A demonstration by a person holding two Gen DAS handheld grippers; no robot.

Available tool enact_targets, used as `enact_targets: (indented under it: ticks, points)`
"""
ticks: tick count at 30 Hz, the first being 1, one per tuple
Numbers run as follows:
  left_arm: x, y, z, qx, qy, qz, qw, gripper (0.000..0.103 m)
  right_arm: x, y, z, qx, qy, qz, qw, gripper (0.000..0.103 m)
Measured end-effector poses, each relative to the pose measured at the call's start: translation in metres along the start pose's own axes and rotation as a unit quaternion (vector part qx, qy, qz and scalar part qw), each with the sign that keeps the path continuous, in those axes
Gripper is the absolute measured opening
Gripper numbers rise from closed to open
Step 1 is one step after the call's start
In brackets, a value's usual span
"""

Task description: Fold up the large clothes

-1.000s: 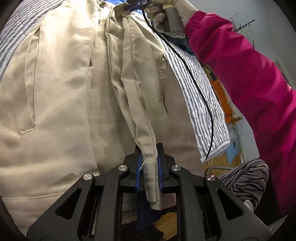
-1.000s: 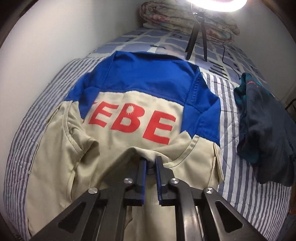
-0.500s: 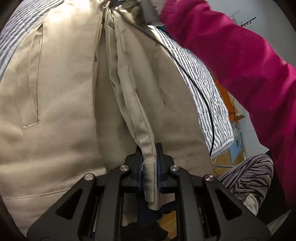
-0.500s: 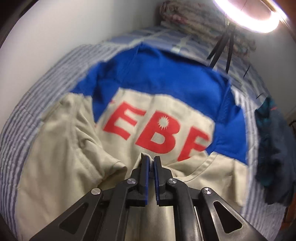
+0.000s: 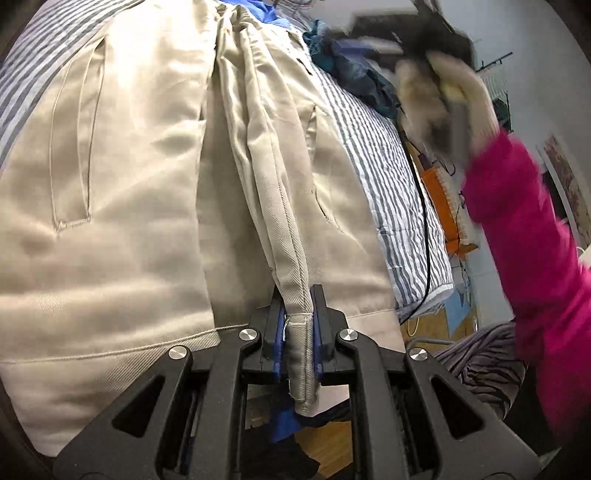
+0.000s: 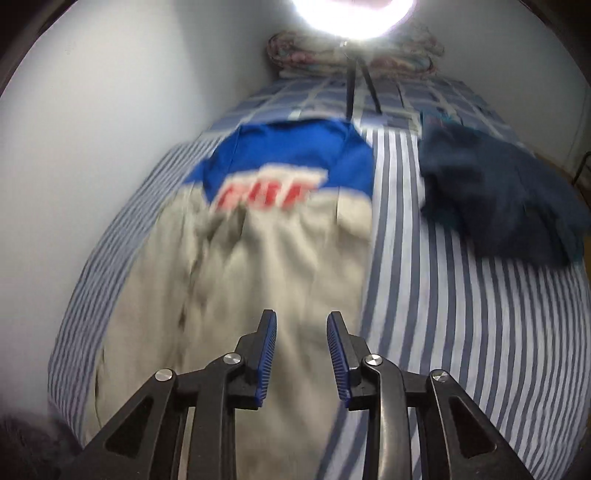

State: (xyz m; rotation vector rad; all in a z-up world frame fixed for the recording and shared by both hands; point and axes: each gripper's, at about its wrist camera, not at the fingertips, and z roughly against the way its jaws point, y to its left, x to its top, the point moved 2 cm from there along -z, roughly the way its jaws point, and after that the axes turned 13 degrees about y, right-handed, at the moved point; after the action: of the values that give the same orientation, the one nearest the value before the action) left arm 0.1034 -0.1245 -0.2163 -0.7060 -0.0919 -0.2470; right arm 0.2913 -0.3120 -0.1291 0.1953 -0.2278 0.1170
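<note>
A beige and blue jacket (image 6: 266,266) with red letters lies on the striped bed. In the left wrist view its beige body (image 5: 122,206) fills the frame, and a folded beige sleeve cuff (image 5: 299,343) sits clamped between the blue pads of my left gripper (image 5: 298,332). My right gripper (image 6: 301,350) hangs above the jacket's lower part; its jaws are opening and nothing is between them. The gloved hand (image 5: 443,99) with a pink sleeve that carries it shows blurred at the top right of the left wrist view.
A dark blue garment (image 6: 498,199) lies on the striped bedsheet (image 6: 443,295) to the right of the jacket. A ring light (image 6: 354,14) on a tripod and folded quilts (image 6: 332,55) stand at the bed's head. A white wall (image 6: 92,129) runs along the left.
My right gripper let go of the jacket fabric, opened, and pulled back and up from the lettering. The pink-sleeved arm swung right. My left gripper kept its hold on the cuff.
</note>
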Motion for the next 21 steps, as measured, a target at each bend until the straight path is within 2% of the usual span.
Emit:
enact_targets:
  ticks: [2, 4, 6, 8, 9, 11, 13, 16, 18, 21]
  points:
    - [-0.001, -0.001, -0.002, 0.006, -0.001, -0.004, 1.0, 0.01, -0.02, 0.008, -0.005, -0.003, -0.001, 0.019, 1.0, 0.029]
    - [-0.002, -0.001, -0.01, -0.004, 0.009, 0.006, 0.9999, 0.01, -0.03, 0.016, -0.009, -0.005, -0.001, 0.038, 0.999, 0.029]
    - [-0.004, -0.005, -0.013, 0.005, 0.006, 0.002, 1.0, 0.01, -0.035, 0.028, -0.03, -0.008, 0.011, 0.058, 0.998, 0.028]
    - [-0.003, -0.009, -0.015, 0.02, 0.001, -0.004, 0.9998, 0.01, -0.035, 0.03, -0.063, -0.084, 0.038, 0.085, 0.992, 0.028]
    - [-0.005, -0.011, -0.016, 0.03, 0.002, -0.012, 0.9995, 0.01, -0.034, 0.028, -0.07, -0.099, 0.039, 0.091, 0.99, 0.028]
    - [-0.006, -0.018, -0.016, 0.046, -0.001, -0.023, 0.9987, 0.01, -0.029, 0.021, -0.063, -0.086, 0.039, 0.066, 0.993, 0.028]
    - [-0.008, -0.021, -0.015, 0.045, -0.002, -0.025, 0.9987, 0.01, -0.026, 0.017, -0.05, -0.074, 0.026, 0.051, 0.996, 0.028]
    - [-0.008, -0.027, -0.008, 0.045, -0.007, -0.028, 0.9986, 0.01, -0.02, 0.025, -0.024, -0.032, -0.018, 0.058, 0.998, 0.028]
    - [-0.012, -0.032, 0.004, 0.047, -0.02, -0.037, 0.998, 0.011, -0.012, 0.035, -0.025, -0.022, -0.026, 0.067, 0.997, 0.028]
    - [-0.016, -0.038, 0.025, 0.055, -0.039, -0.058, 0.996, 0.013, -0.007, 0.052, -0.048, -0.021, -0.011, 0.075, 0.997, 0.024]
